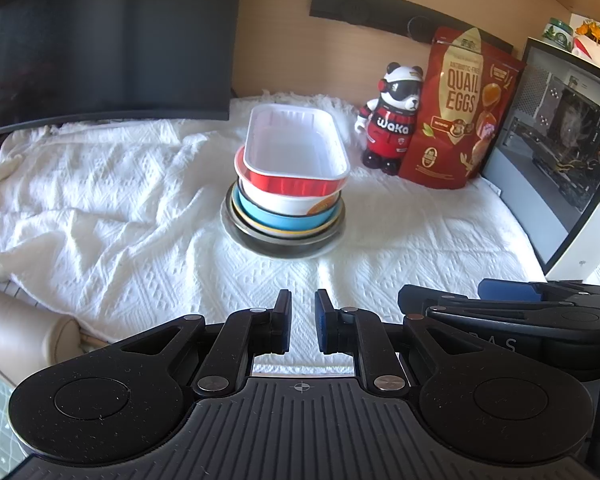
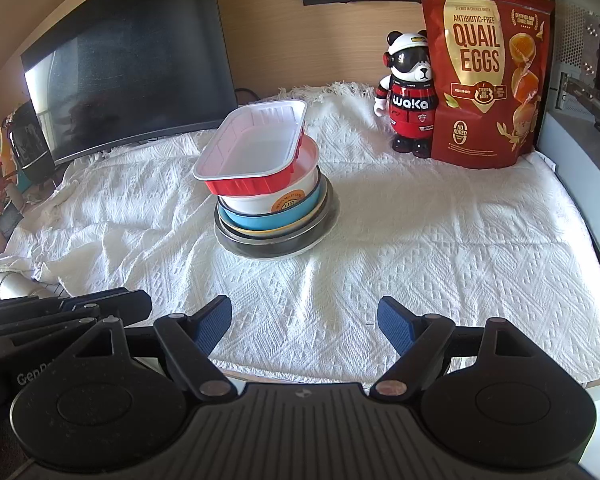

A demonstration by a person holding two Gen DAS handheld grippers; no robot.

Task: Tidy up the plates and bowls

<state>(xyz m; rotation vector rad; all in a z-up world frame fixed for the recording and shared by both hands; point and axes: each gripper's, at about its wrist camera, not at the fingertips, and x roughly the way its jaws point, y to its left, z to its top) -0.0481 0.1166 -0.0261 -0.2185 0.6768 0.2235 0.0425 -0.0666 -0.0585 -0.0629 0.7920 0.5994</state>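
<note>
A stack of dishes stands mid-table on the white cloth. On top is a red rectangular tray [image 1: 296, 152] with a white inside, also in the right wrist view [image 2: 252, 148]. Under it sit a white bowl [image 2: 276, 196], a blue bowl [image 1: 288, 216], and a dark metal dish [image 1: 284, 240] on a white plate. My left gripper [image 1: 302, 320] is near the table's front edge, jaws nearly closed and empty. My right gripper [image 2: 304, 328] is open and empty, beside the left one, also short of the stack.
A dark monitor [image 1: 108, 44] stands at the back left. A panda figure [image 2: 410, 92] and a red quail eggs bag [image 2: 484, 68] stand at the back right, next to a computer case [image 1: 560, 148]. The cloth [image 2: 420, 240] is wrinkled on the left.
</note>
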